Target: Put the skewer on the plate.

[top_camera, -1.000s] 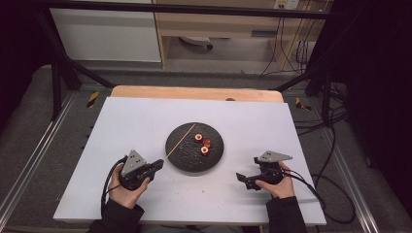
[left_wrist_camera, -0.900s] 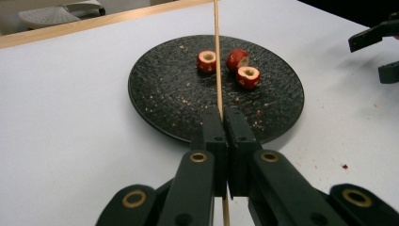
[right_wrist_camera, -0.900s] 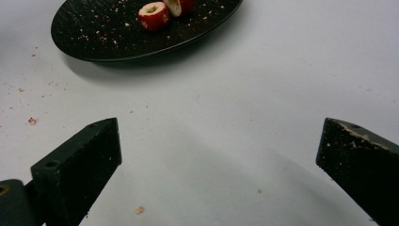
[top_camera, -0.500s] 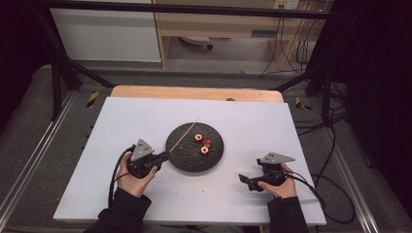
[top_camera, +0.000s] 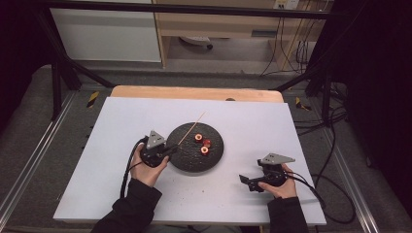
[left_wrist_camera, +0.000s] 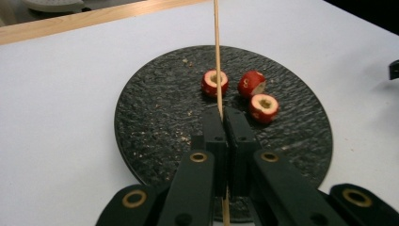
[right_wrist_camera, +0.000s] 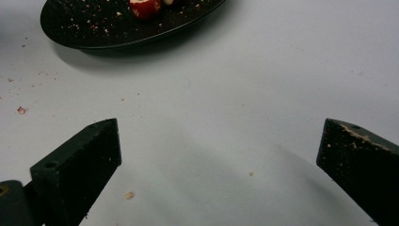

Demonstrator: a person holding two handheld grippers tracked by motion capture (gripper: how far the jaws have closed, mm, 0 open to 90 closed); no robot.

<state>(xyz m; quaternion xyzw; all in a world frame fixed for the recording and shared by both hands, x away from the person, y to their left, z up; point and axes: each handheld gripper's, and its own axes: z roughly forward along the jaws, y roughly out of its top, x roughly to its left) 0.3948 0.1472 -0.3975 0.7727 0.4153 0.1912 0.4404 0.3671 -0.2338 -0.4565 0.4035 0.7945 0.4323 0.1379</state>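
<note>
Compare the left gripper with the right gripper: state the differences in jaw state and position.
The left gripper is shut on a wooden skewer; the right gripper stands wide open, empty. The left is over the black plate; the right is over bare table, apart from the plate. Both have black jaws.

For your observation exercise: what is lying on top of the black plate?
On the black plate lie three red fruit pieces and scattered crumbs. The left gripper holds a wooden skewer above them. The plate's near edge is hidden behind the jaws.

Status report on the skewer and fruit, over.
Left gripper shut on skewer, over plate. Right gripper open, on table. Three cored red fruits, unskewered. Path clear.
</note>
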